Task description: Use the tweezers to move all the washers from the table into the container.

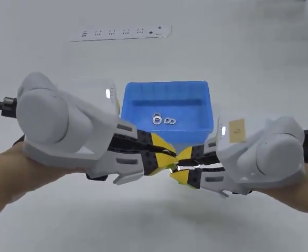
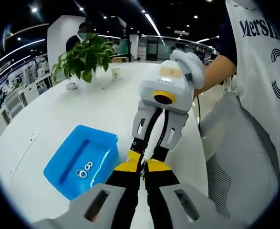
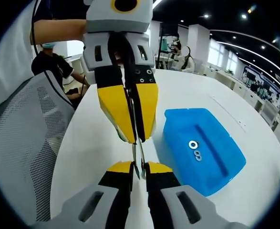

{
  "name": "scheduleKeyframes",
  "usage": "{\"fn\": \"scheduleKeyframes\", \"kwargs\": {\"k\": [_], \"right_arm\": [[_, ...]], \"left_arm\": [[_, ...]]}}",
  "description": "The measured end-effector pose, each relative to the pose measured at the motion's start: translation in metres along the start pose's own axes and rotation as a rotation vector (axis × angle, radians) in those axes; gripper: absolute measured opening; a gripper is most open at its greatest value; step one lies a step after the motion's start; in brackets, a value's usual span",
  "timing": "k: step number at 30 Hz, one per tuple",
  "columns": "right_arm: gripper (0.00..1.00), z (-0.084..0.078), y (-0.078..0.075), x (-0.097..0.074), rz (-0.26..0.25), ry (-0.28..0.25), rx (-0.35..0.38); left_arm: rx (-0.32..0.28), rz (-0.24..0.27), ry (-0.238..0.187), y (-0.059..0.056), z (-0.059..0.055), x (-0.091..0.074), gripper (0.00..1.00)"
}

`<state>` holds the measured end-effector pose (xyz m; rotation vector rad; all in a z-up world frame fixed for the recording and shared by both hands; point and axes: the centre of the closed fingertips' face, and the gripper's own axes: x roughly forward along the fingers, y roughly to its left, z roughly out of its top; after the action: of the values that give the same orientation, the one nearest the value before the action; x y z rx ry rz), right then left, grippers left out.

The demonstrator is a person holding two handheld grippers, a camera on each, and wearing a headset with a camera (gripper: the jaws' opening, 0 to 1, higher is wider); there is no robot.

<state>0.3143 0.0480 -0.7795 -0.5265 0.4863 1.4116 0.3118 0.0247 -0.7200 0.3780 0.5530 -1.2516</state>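
White table (image 1: pixel 248 52), power strip (image 1: pixel 121 33), potted plant (image 2: pixel 85 57), grey mesh chair (image 2: pixel 244 157), ceiling lights (image 2: pixel 151 24), perhaps open-plan office.

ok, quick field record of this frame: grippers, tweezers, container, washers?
left hand-held gripper: jaws shut on the tweezers, tip to tip with the right one
right hand-held gripper: jaws shut on the tweezers' other end
tweezers: thin metal, bridging both grippers, on the near side of the container
container: blue, open, on the white table
washers: small cluster lying on the container floor
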Motion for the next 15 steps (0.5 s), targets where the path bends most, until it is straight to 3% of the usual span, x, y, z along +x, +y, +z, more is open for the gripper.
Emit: {"fn": "scheduleKeyframes", "kwargs": {"k": [15], "right_arm": [[0.12,-0.0012,-0.0013,0.0038,0.008,0.001,0.008]], "left_arm": [[0.001,-0.005,0.011,0.0014,-0.0013,0.0026,0.07]]}}
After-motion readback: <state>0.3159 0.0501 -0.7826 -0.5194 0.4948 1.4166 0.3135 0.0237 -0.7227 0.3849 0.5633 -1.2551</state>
